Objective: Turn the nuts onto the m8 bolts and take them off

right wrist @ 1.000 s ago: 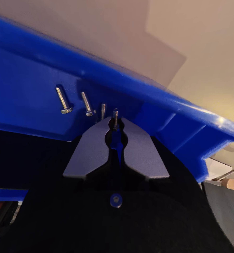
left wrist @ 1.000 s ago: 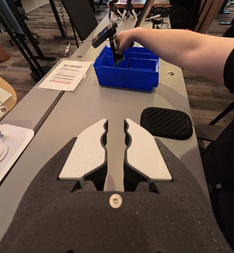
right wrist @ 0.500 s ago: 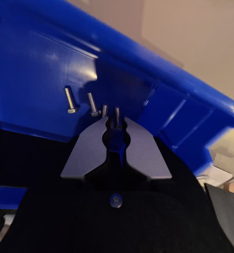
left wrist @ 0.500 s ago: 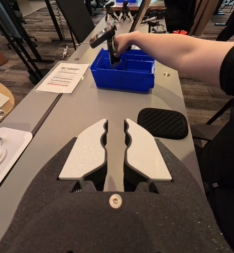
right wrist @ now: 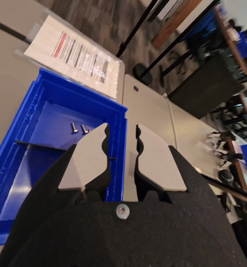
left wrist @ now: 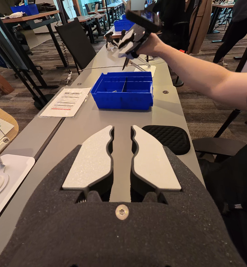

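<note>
Both grippers hang above a long grey bench [left wrist: 134,115] with their jaws parted and empty: the left gripper [left wrist: 122,128] low over the near end, the right gripper [right wrist: 122,127] raised high over the far side of a blue plastic divided bin [left wrist: 124,99]. Two small silver bolts [right wrist: 78,129] lie in the bin's left compartment. A laminated white sheet [left wrist: 65,101] sits left of the bin, a black quilted pad [left wrist: 169,137] near right.
</note>
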{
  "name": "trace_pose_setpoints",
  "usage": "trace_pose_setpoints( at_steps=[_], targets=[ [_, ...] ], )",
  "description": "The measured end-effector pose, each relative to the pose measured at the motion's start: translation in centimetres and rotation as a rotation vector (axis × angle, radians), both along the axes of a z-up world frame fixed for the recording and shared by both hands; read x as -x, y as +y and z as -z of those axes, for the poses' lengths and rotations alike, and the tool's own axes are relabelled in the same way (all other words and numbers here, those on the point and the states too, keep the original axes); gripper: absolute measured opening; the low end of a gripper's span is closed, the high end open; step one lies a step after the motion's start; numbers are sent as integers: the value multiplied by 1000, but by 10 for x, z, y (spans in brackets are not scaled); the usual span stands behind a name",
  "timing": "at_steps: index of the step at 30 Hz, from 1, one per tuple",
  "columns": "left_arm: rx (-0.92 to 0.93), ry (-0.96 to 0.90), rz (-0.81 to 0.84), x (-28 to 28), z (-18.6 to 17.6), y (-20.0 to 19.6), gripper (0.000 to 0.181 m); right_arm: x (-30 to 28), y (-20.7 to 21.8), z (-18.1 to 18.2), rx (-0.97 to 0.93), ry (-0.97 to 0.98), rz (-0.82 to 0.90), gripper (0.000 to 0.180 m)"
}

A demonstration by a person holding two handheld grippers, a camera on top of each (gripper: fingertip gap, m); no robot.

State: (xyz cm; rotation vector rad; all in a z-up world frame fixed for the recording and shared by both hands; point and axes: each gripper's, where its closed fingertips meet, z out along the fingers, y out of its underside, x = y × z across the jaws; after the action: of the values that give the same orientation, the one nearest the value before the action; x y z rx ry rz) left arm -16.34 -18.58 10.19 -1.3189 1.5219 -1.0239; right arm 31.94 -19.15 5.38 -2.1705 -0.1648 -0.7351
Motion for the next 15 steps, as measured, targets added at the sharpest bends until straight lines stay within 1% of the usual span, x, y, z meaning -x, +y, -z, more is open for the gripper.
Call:
trace_pose_setpoints(
  at_steps=[3,6,8,10,12,15],
  targets=[
    [1,-6,25,-5,0,-8,21,7,-21,-11,-101,-72,68,53],
    [8,-19,51,-12,0,-16,21,12,-36,-15,-217,-123,112,59],
    [7,-35,53,-15,-3,-17,21,20,-41,-13,-297,-82,106,54],
    [10,-56,46,-16,-8,-16,21,29,-45,-12,-370,-22,74,39],
    [20,-75,26,-14,-15,-13,21,31,-52,-16,-425,-20,66,29],
    [28,-90,-28,-2,-24,-4,21,32,-61,-12,-428,31,14,26]
  ],
)
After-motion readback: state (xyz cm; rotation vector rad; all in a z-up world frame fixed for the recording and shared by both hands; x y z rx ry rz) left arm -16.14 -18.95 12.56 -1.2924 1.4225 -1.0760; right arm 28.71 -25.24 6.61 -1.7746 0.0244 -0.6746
